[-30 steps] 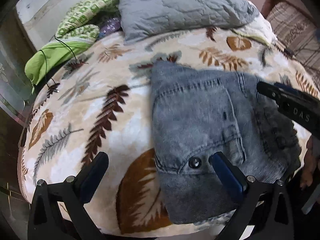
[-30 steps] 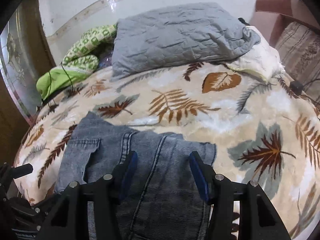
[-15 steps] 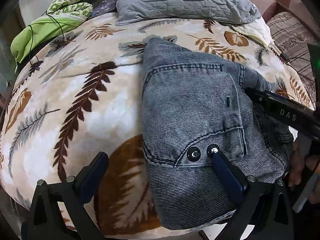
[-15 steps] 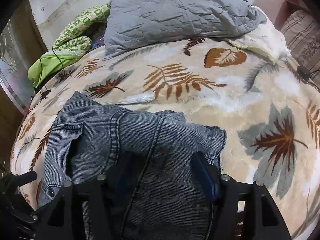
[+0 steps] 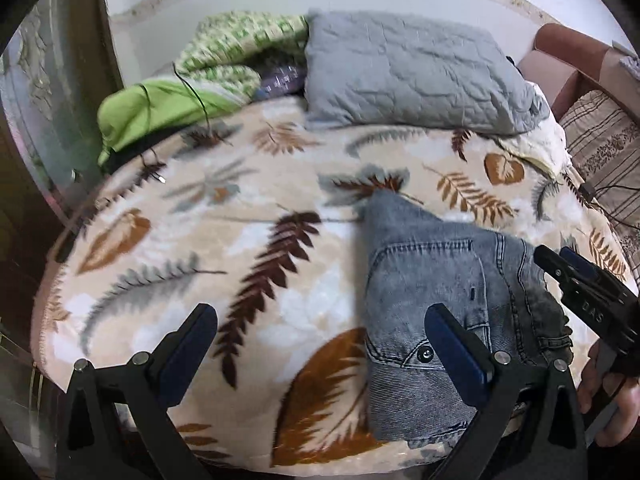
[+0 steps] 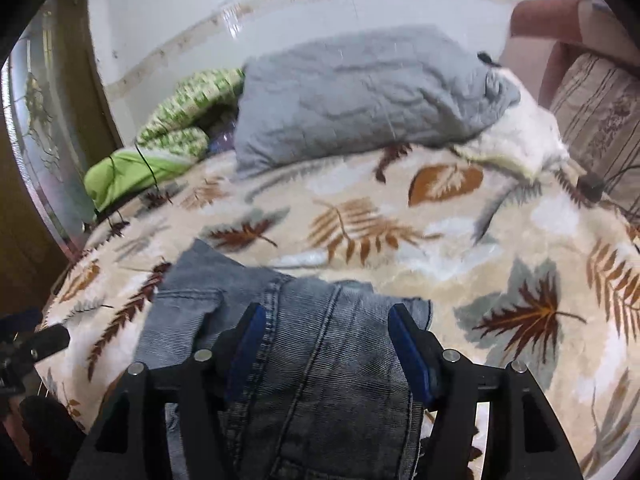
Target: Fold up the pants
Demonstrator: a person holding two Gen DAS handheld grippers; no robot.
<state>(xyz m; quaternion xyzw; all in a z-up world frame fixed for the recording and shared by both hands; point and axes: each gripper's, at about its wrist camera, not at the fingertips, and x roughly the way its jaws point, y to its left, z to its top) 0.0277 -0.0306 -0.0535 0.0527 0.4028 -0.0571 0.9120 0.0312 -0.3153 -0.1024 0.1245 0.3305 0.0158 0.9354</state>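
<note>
The grey-blue denim pants (image 5: 432, 280) lie folded into a compact stack on the leaf-print blanket (image 5: 260, 240), near the bed's front edge. My left gripper (image 5: 320, 344) is open wide above the blanket; its right finger hangs over the stack's left part, near a metal button (image 5: 425, 355). In the right wrist view, my right gripper (image 6: 326, 332) hovers open over the pants (image 6: 320, 380), with denim showing between and under its fingers and no grip on it. That gripper (image 5: 580, 280) also reaches in from the right in the left wrist view, held by a hand (image 5: 612, 408).
A grey quilted pillow (image 5: 400, 76) and green bedding (image 5: 168, 108) with a thin black cable (image 5: 192, 92) lie at the back of the bed. A striped sofa cushion (image 5: 600, 148) stands to the right. A mirrored door (image 6: 36, 120) is on the left.
Both grippers have drawn back and up from the pants, so more of the bed shows. The left gripper's right finger has left the button area. The right jaws stand wider than a second ago.
</note>
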